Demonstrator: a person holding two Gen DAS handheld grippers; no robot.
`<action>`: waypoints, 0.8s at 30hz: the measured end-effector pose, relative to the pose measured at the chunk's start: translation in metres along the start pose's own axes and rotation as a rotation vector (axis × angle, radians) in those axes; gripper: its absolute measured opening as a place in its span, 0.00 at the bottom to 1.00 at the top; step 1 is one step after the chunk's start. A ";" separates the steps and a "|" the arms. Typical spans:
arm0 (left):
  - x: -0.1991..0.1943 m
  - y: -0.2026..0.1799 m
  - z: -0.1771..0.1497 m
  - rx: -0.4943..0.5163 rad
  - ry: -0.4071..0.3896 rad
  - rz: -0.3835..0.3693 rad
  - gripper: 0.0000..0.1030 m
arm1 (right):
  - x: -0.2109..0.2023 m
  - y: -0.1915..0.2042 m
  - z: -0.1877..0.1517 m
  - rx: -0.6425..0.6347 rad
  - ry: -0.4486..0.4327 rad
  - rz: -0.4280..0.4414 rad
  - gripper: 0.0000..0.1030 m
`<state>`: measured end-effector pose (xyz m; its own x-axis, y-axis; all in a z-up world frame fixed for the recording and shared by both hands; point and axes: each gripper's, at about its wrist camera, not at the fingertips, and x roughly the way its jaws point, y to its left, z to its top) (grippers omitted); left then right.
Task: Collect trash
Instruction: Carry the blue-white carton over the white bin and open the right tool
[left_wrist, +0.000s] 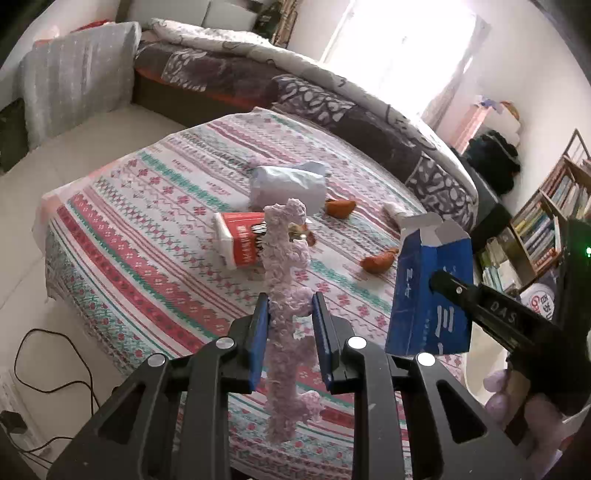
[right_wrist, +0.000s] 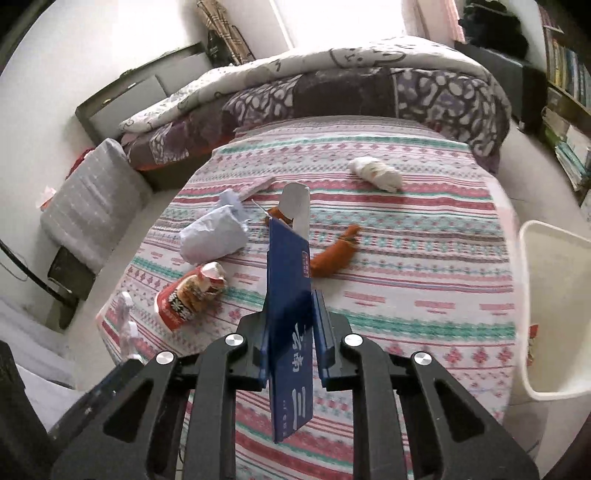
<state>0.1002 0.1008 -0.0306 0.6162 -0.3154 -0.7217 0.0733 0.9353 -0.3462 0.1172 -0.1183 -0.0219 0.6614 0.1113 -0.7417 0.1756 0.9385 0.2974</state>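
2 wrist views look steeply down, close — sharing the patterned table (left_wrist: 147, 236).

Daylight from a blown-out window (left_wrist: 402, 40) floods both views; fisheye edges bend and darken.

A twisted pale tissue strip (left_wrist: 286, 295) is held up, and a blue box (right_wrist: 290, 332) w/ open flap too. A red wrapper (right_wrist: 184, 295), white bag (right_wrist: 214, 236) & orange peels (right_wrist: 332, 254) are left on the striped cloth (right_wrist: 424, 295).

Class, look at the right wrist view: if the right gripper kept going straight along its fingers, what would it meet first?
Probably the orange peel on the patterned tablecloth, just past the blue carton the right gripper holds; depth is uncertain.
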 end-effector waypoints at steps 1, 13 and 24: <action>-0.001 -0.006 0.000 0.012 -0.002 0.000 0.23 | -0.003 -0.004 -0.001 0.005 -0.004 -0.001 0.17; -0.007 -0.067 -0.010 0.115 0.003 -0.034 0.23 | -0.048 -0.072 -0.007 0.100 -0.062 -0.028 0.17; 0.008 -0.144 -0.031 0.250 0.054 -0.087 0.23 | -0.082 -0.168 -0.011 0.247 -0.107 -0.131 0.17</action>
<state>0.0703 -0.0420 -0.0055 0.5567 -0.3981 -0.7291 0.3194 0.9128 -0.2545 0.0251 -0.2815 -0.0179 0.6923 -0.0527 -0.7196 0.4278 0.8331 0.3506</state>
